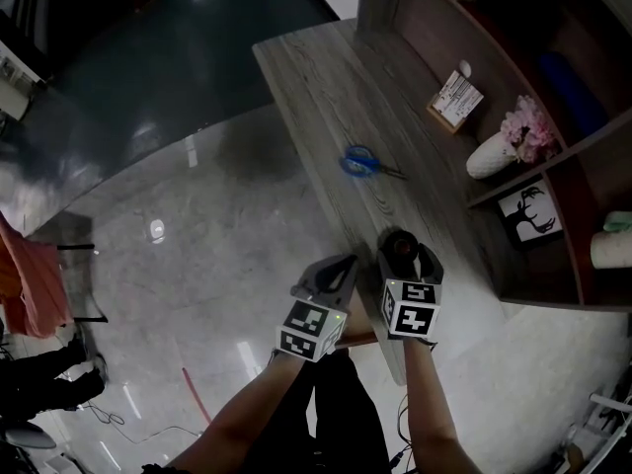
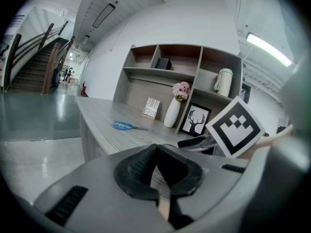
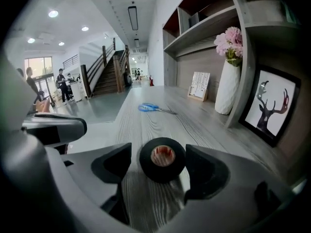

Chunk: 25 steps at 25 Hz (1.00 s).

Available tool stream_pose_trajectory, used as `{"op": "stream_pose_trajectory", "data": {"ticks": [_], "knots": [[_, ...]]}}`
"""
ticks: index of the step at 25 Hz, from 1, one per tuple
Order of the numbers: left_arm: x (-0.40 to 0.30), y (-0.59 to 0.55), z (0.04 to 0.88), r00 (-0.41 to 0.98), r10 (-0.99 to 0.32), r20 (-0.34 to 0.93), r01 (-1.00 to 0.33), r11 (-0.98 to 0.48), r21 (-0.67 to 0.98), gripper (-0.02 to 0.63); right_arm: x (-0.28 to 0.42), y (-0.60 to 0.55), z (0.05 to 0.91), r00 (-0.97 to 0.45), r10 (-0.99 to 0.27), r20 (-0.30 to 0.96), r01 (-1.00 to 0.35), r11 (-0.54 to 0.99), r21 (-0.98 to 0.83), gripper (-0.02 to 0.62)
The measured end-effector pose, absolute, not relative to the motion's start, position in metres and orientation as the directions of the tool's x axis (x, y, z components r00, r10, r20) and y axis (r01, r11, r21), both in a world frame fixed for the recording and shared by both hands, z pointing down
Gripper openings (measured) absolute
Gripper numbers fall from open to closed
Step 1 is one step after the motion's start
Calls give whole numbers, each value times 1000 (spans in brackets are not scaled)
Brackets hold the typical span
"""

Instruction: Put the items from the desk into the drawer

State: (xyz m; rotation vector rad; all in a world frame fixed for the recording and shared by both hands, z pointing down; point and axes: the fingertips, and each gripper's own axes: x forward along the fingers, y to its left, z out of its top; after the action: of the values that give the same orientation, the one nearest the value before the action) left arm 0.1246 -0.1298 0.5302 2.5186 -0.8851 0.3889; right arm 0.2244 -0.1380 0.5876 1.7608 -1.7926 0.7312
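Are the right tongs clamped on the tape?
No: the tape stands on the desk between the right tongs' parted jaws, with a gap showing at one side.

Dim head view, brighter gripper views, strong fisheye.
My head camera shows the desk [image 1: 336, 97] murky, with glare spots on the floor [image 1: 197, 265] at nine o'clock; ceiling lamps [image 3: 52, 13] at ten o'clock brighten the right gripper view, and both gripper views bend and darken at their rims, near jaws soft.

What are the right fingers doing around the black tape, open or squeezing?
Open. The right gripper has its fingers apart; desk shows between one finger and the tape roll.
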Motion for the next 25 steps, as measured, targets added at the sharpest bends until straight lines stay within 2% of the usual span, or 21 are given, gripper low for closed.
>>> {"op": "stream_pose_trajectory", "data": {"ticks": [25], "knots": [[119,-133,548,725,-539,428,-679,-664,315,9,230,-150,615,-52,-680,731,-998,50,-24,347]]}}
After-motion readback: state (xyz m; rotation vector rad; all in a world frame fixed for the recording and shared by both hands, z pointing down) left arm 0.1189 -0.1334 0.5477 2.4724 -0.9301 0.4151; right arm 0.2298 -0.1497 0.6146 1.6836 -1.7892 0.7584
